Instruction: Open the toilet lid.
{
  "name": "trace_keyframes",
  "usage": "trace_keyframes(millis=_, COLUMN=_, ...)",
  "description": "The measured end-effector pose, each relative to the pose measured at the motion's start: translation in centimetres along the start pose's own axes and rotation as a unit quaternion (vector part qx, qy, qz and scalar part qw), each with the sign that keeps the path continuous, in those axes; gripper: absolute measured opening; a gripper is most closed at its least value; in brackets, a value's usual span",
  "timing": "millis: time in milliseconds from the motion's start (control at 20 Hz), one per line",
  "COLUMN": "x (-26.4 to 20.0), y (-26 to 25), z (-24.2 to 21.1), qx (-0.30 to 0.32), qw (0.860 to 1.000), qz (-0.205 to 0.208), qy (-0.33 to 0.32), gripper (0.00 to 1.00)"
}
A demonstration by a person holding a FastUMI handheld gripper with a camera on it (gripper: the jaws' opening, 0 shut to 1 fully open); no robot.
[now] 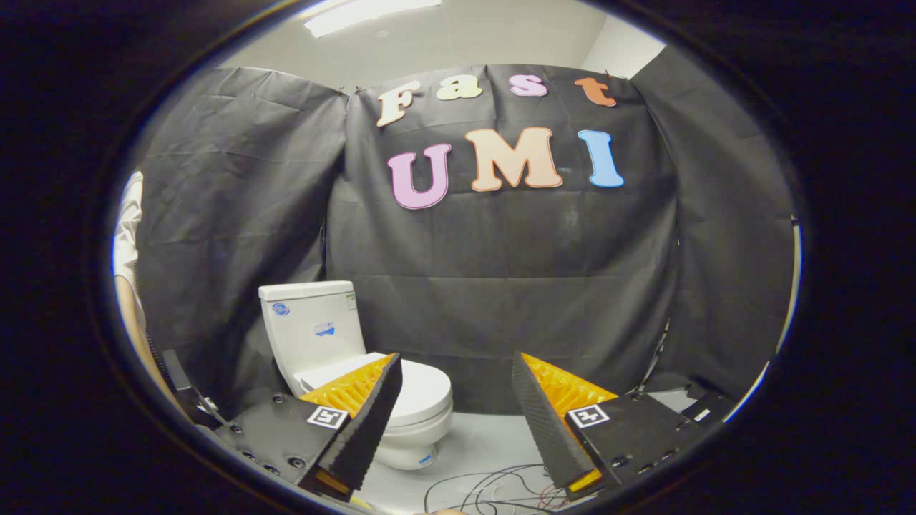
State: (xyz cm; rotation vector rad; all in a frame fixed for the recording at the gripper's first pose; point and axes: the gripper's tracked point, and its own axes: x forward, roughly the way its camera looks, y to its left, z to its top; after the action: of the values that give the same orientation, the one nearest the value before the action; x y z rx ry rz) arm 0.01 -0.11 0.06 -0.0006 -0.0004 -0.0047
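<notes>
1. Hovering clear of everything, the gripper [456,400] had its fingers wide apart and gripped nothing; probably readied for the approach.
2. The toilet [336,357] stood on the floor [486,440] against the booth wall, beyond the left finger; its lid [422,390] lay closed, part hidden by that finger.
3. Cables [494,486] lay loose on the floor; their ends were cut off.

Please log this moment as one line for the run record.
gripper: open, nothing held | toilet lid: closed, beyond the fingers, untouched | stage: approach
</notes>
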Motion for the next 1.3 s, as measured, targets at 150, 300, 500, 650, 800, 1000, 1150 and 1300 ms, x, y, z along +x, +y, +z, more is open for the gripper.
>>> trace_keyframes(millis=150, x=0.0, y=0.0, z=0.1, qx=0.000, qw=1.000, qz=0.000, qy=0.000, gripper=0.96)
trace_keyframes(millis=300, x=0.0, y=0.0, z=0.0, qx=0.000, qw=1.000, qz=0.000, qy=0.000, gripper=0.95)
trace_keyframes(millis=500, x=0.0, y=0.0, z=0.1, qx=0.000, qw=1.000, qz=0.000, qy=-0.002, gripper=0.95)
trace_keyframes(millis=650, x=0.0, y=0.0, z=0.2, qx=0.001, qw=1.000, qz=0.000, qy=-0.003, gripper=0.95)
trace_keyframes(millis=800, x=1.3, y=0.0, z=0.0, qx=0.004, qw=1.000, qz=0.002, qy=-0.001, gripper=0.95)
trace_keyframes(millis=1000, x=4.4, y=0.7, z=-3.3, qx=-0.009, qw=0.997, qz=0.007, qy=0.072, gripper=0.94)
trace_keyframes(millis=1150, x=5.4, y=0.8, z=-5.2, qx=-0.015, qw=0.993, qz=0.011, qy=0.120, gripper=0.91)
trace_keyframes(millis=1300, x=6.3, y=1.2, z=-5.5, qx=-0.021, qw=0.991, qz=0.017, qy=0.129, gripper=0.89)
